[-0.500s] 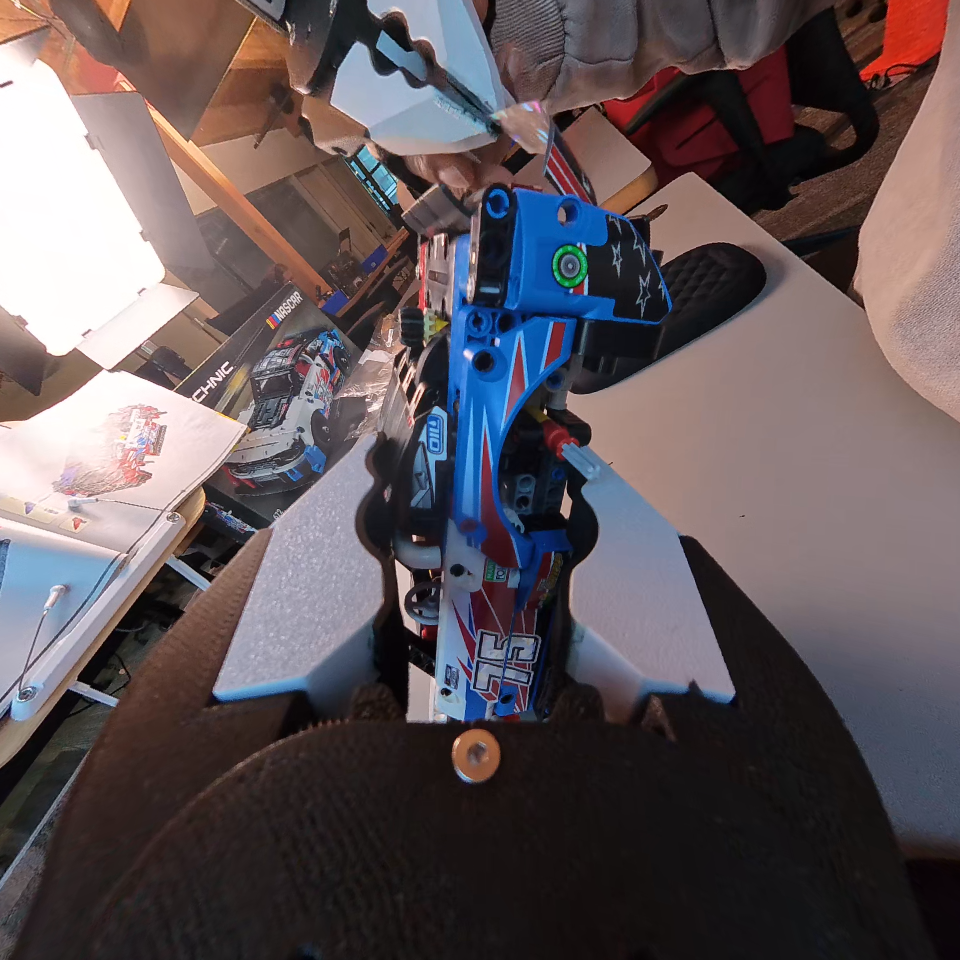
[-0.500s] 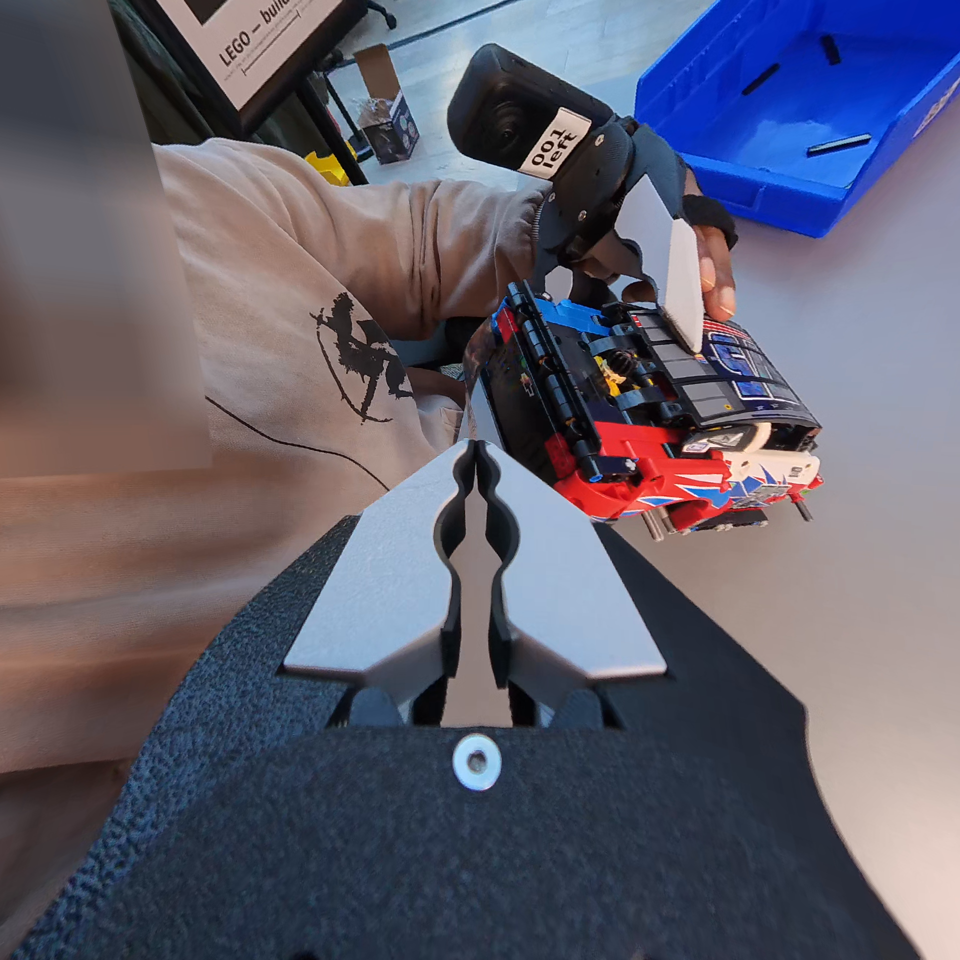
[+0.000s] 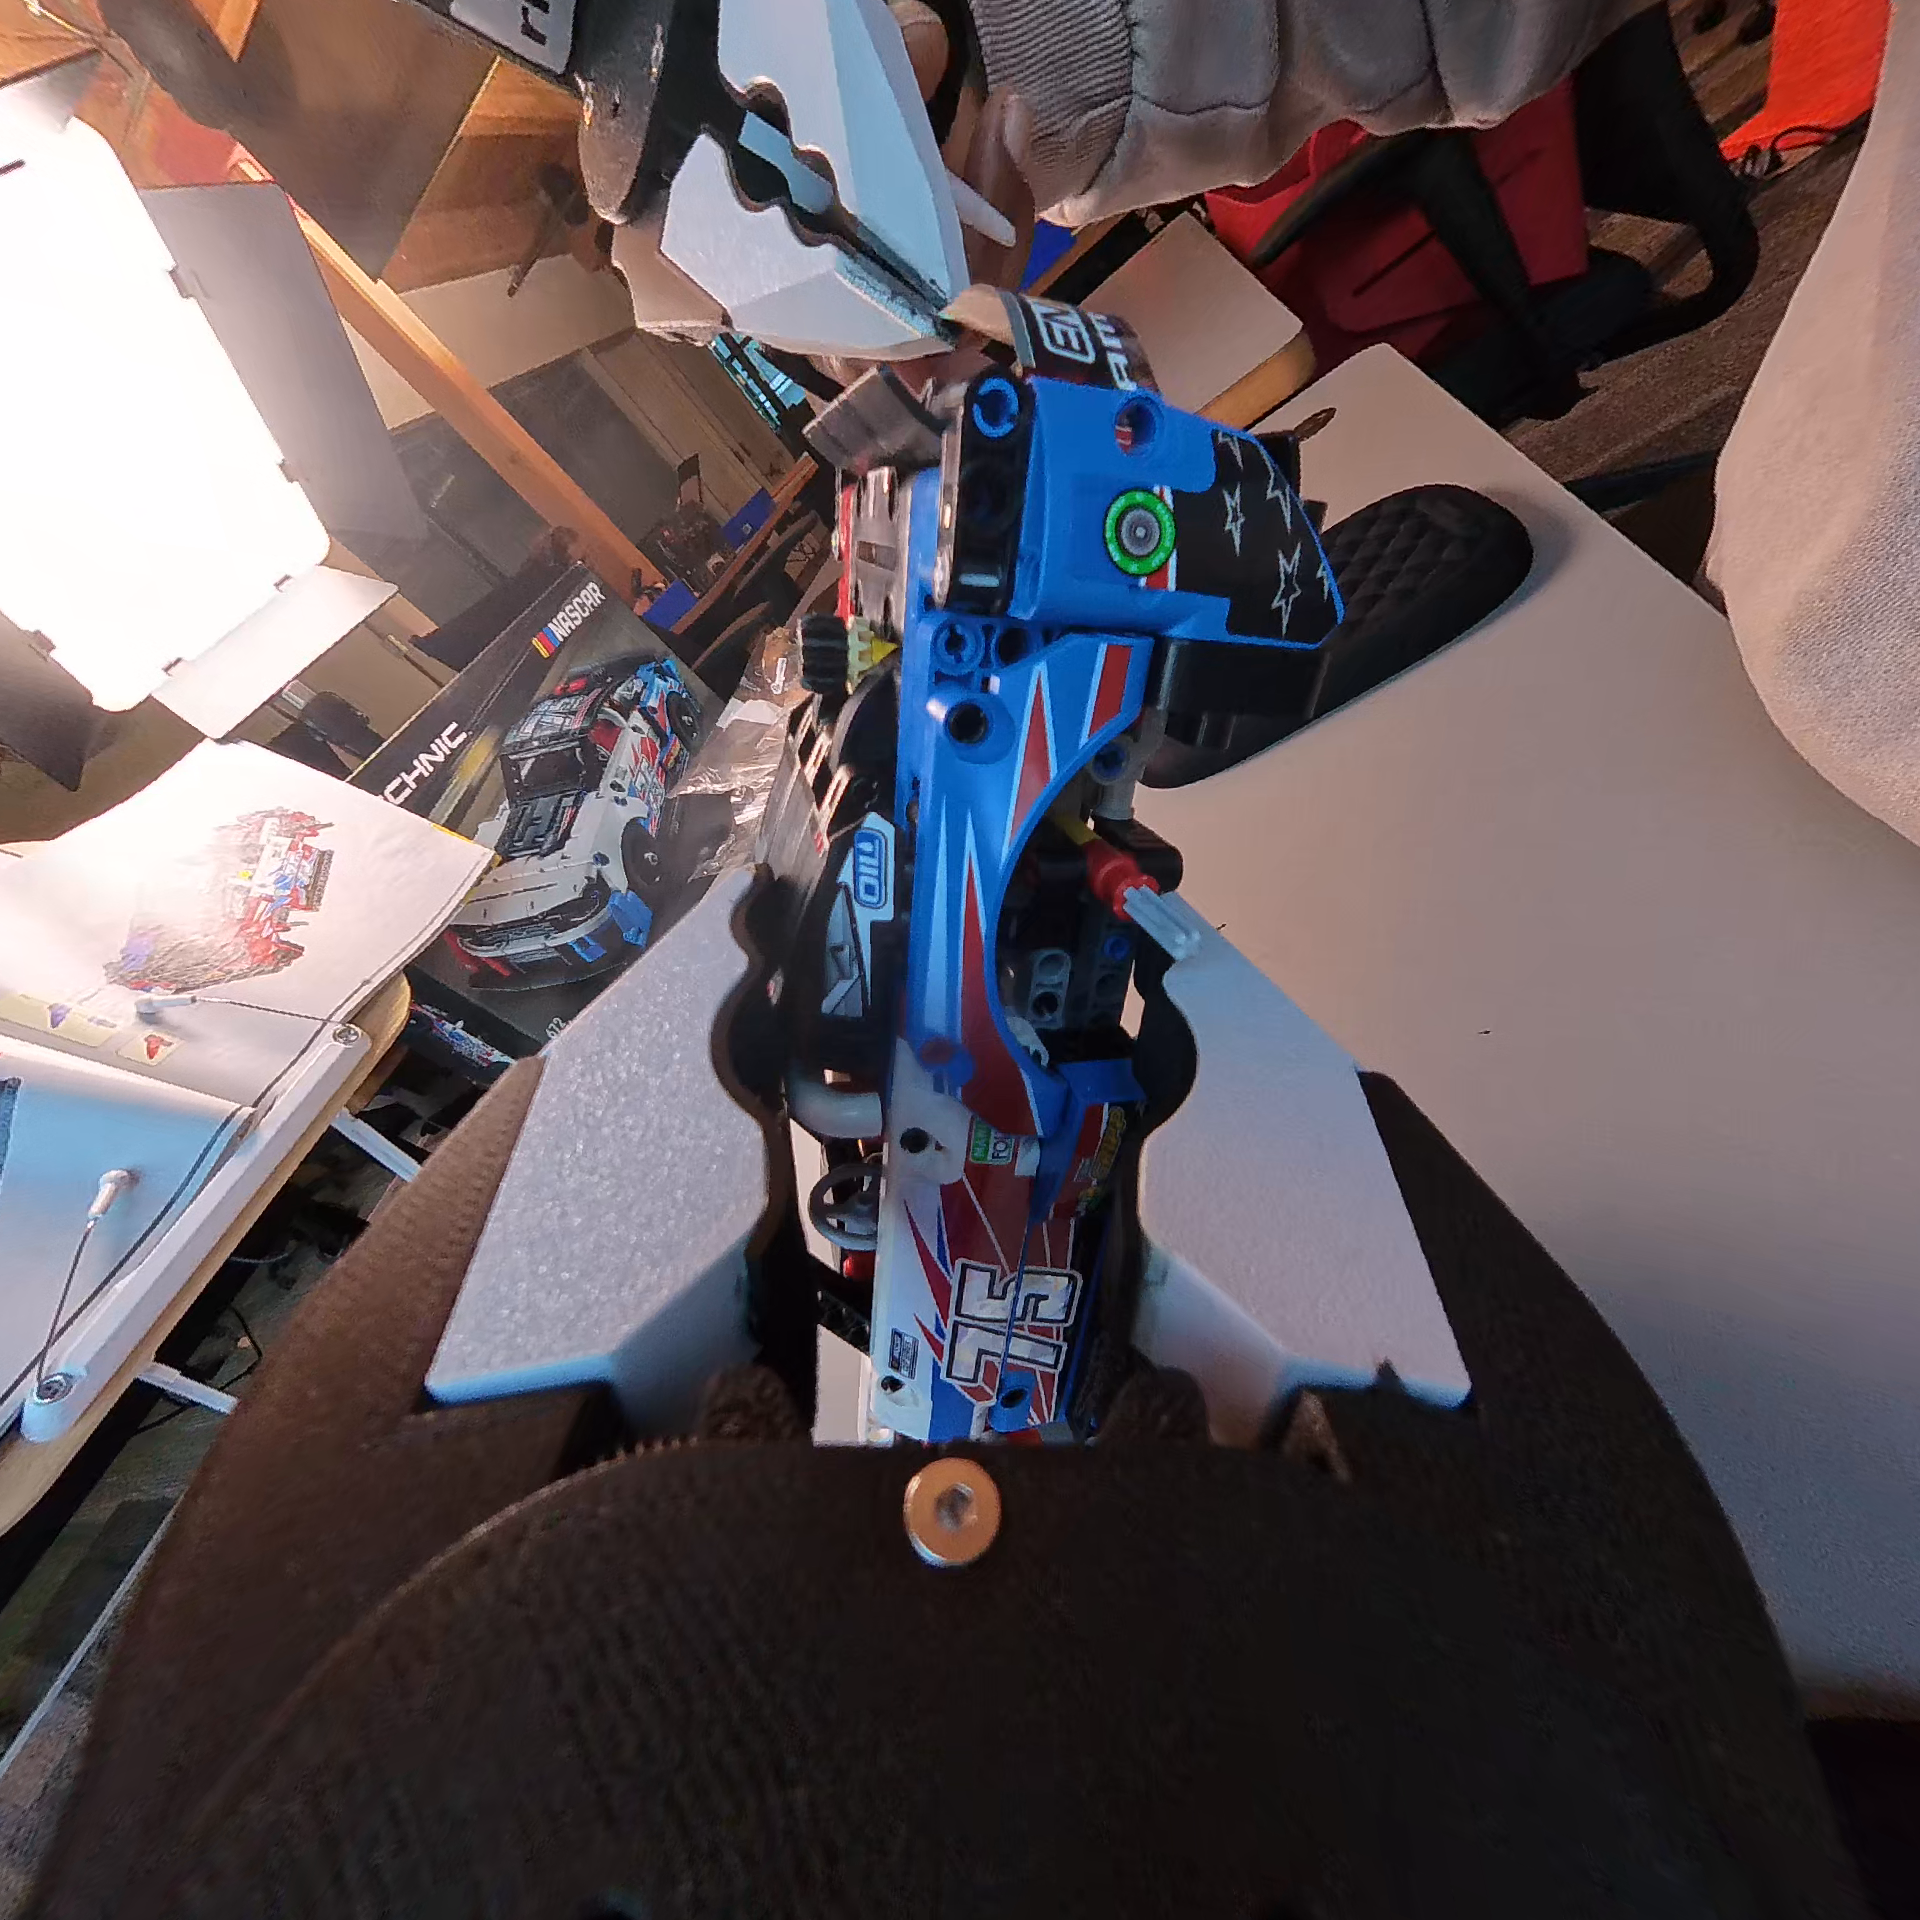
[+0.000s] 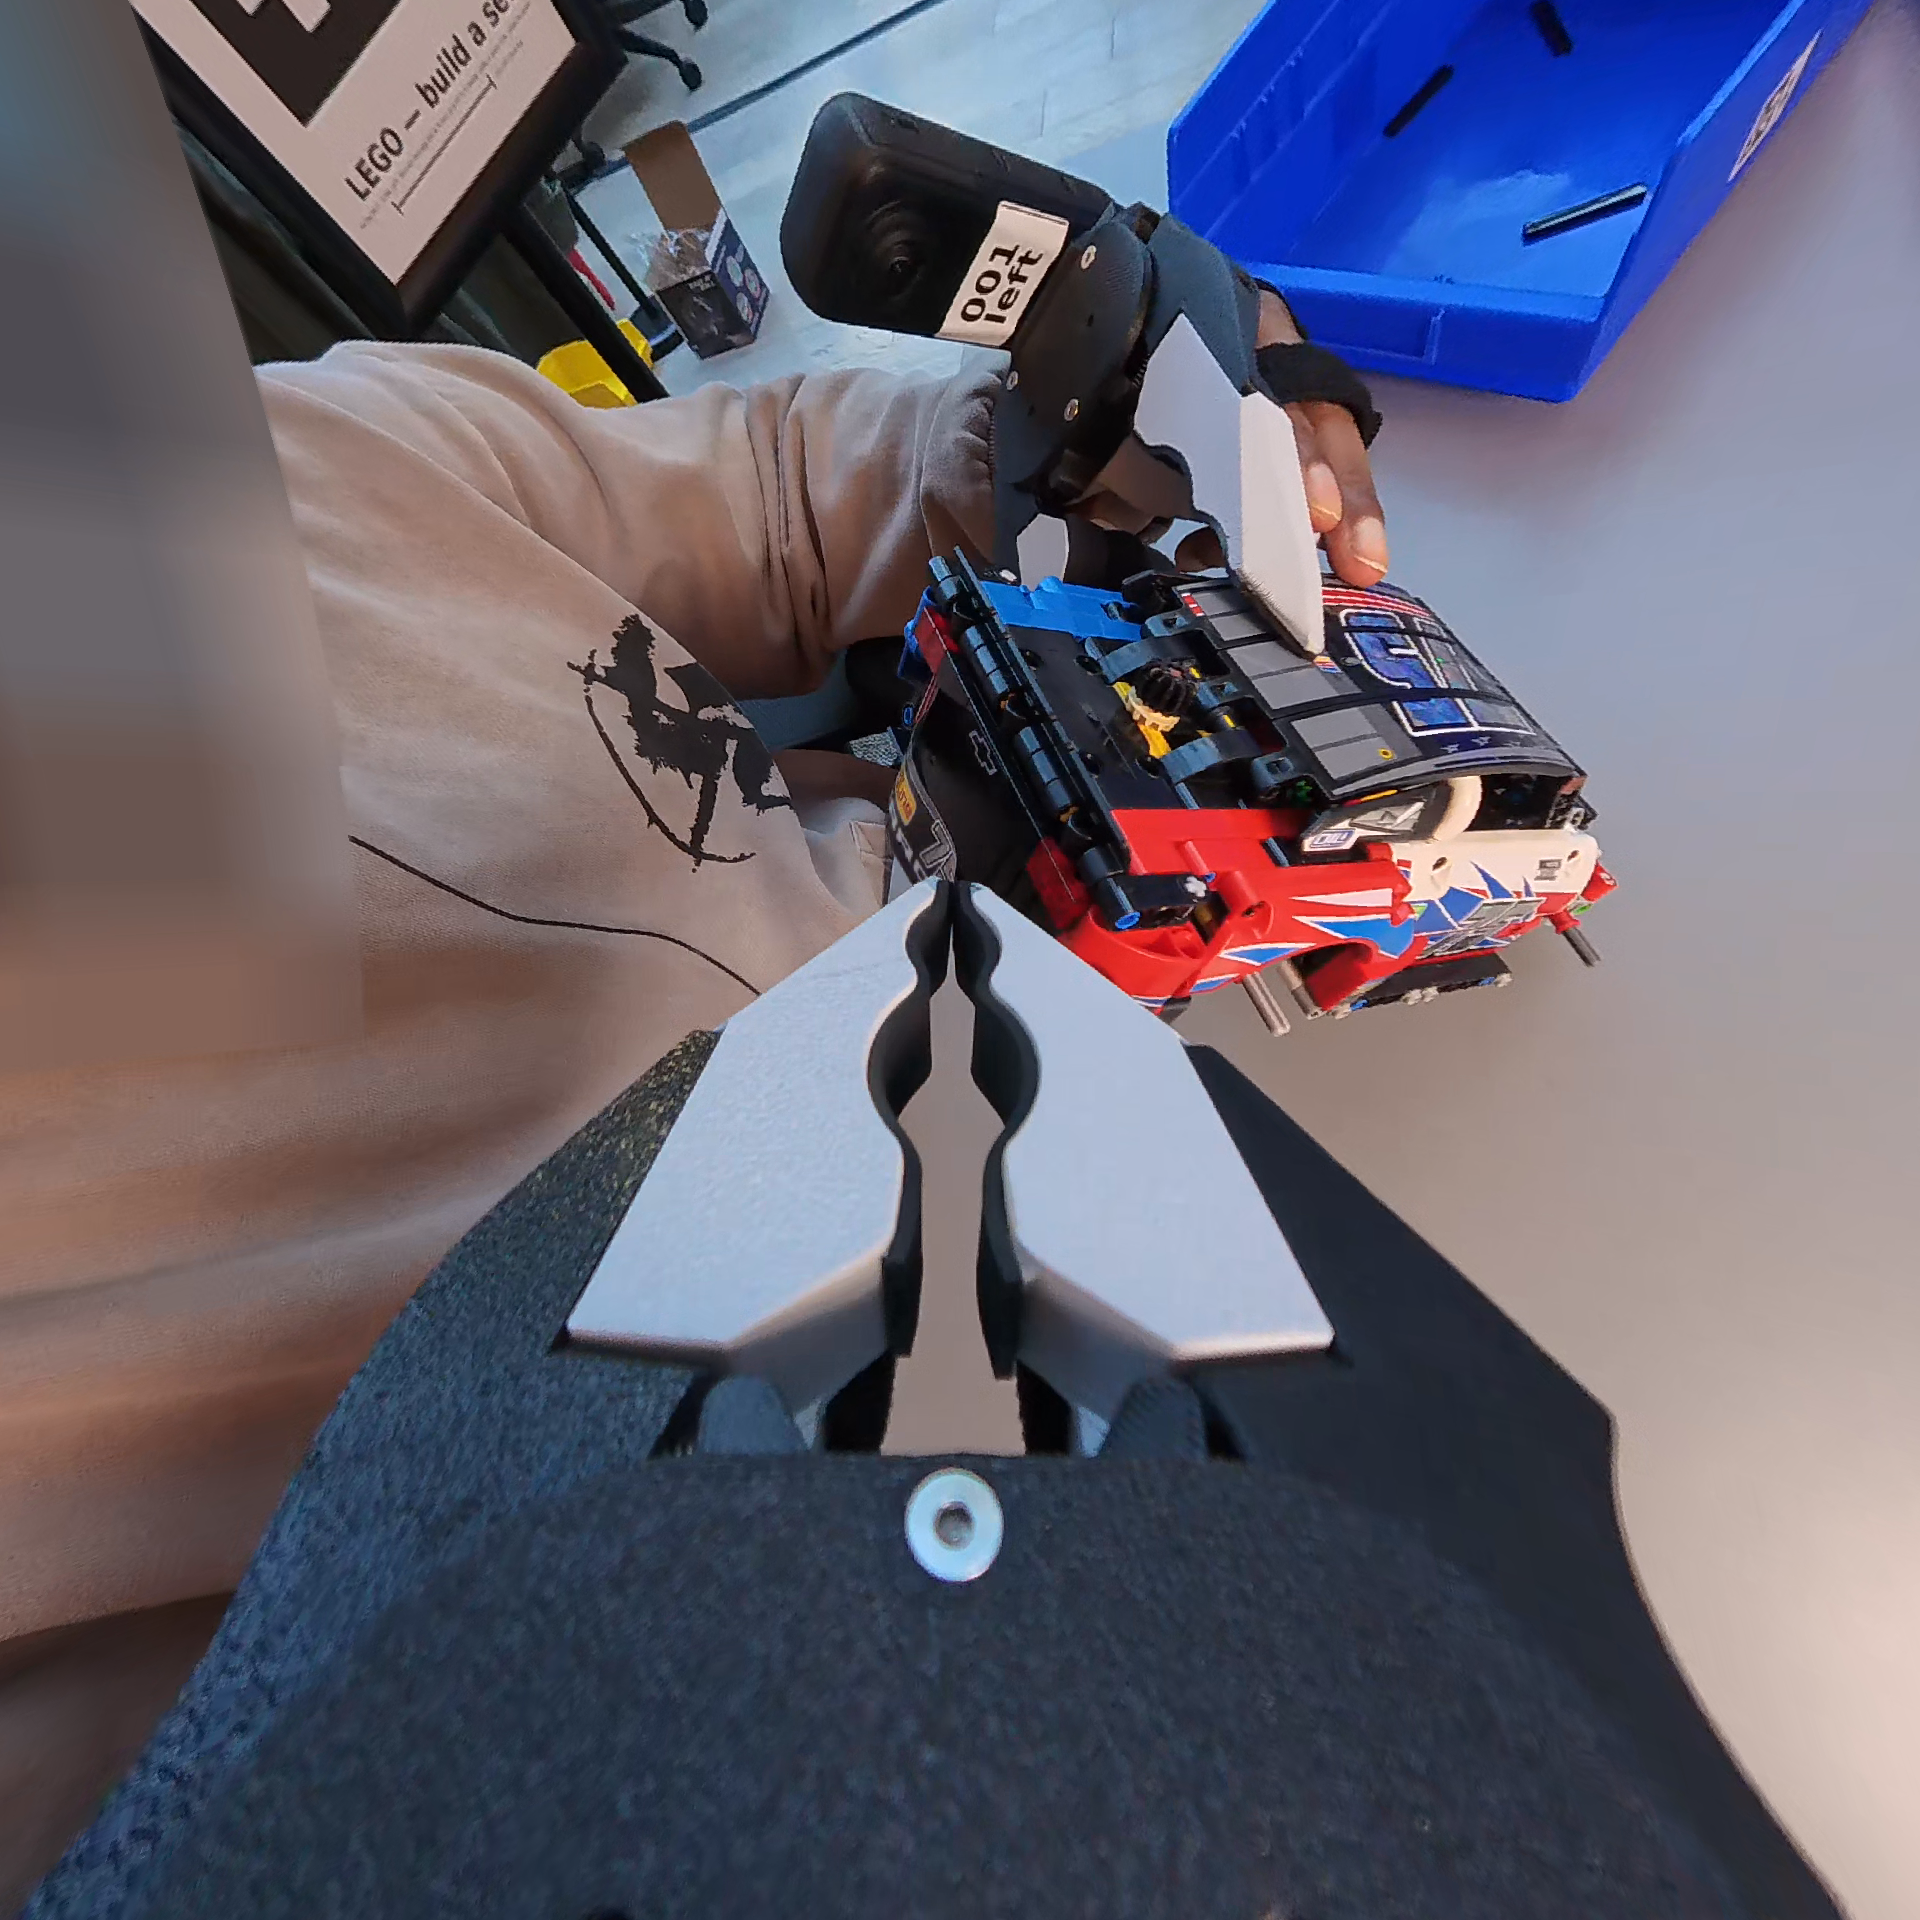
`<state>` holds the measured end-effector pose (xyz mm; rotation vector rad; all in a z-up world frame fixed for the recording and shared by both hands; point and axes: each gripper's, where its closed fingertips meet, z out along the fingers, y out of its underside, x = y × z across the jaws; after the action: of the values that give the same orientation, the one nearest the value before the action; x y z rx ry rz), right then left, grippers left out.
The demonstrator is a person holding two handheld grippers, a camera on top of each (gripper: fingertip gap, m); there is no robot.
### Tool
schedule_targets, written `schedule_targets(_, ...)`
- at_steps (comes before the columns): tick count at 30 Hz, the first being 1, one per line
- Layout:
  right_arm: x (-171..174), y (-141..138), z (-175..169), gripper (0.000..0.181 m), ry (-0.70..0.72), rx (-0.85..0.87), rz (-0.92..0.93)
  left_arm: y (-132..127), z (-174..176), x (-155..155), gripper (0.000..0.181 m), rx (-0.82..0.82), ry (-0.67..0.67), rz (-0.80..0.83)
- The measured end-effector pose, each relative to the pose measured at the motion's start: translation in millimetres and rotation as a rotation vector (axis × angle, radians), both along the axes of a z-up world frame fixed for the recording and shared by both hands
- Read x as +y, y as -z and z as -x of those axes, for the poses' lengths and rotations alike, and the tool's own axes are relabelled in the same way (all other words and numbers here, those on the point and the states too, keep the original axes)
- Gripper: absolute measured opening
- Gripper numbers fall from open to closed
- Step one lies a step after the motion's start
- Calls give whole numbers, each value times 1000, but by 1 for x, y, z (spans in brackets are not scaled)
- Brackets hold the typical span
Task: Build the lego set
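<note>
The Lego race car (image 3: 987,852), blue, red and white with a black roof, is clamped between the fingers of my left gripper (image 3: 961,914), rear end pointing away. It is held above the white table (image 3: 1558,1039). In the right wrist view the car (image 4: 1247,790) is tilted, with one left finger (image 4: 1257,499) on its roof. My right gripper (image 4: 951,894) is shut, its tips at the car's rear edge. In the left wrist view it (image 3: 914,312) pinches a black sticker strip (image 3: 1075,348) that lies against the top of the blue rear panel.
A blue bin (image 4: 1507,208) with a few black pins stands at the table's far side. The set's box (image 3: 561,790) and the open instruction booklet (image 3: 239,894) lie left of the table. A black wrist rest (image 3: 1423,582) lies behind the car. A bright lamp panel (image 3: 125,436) is at the left. Across from one pair of fingers to the other is roughly 10 cm.
The right gripper has moved down and closer to the car's rear. The sticker now shows its black printed face against the blue panel. The left gripper still holds the car.
</note>
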<state>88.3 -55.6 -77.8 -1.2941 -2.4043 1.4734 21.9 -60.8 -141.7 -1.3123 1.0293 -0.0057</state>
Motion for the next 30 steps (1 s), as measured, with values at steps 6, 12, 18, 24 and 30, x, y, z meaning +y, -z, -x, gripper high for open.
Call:
schedule_targets(6, 1, 1, 1, 0, 20, 3, 13, 0, 0, 0, 67, 0, 0, 0)
schedule_targets(12, -30, -27, -16, 0, -92, 88, 66, -1, 1, 0, 67, -7, -2, 1)
schedule_targets(18, -65, -62, -36, 0, -206, 204, 20, 0, 0, 0, 68, -2, -1, 1)
schedule_targets(24, -47, -32, -21, 0, -154, 96, 39, 0, 0, 0, 67, 3, 0, 0)
schedule_targets(30, -29, -3, -5, 0, -103, 11, 66, 0, 1, 0, 67, -2, -1, 0)
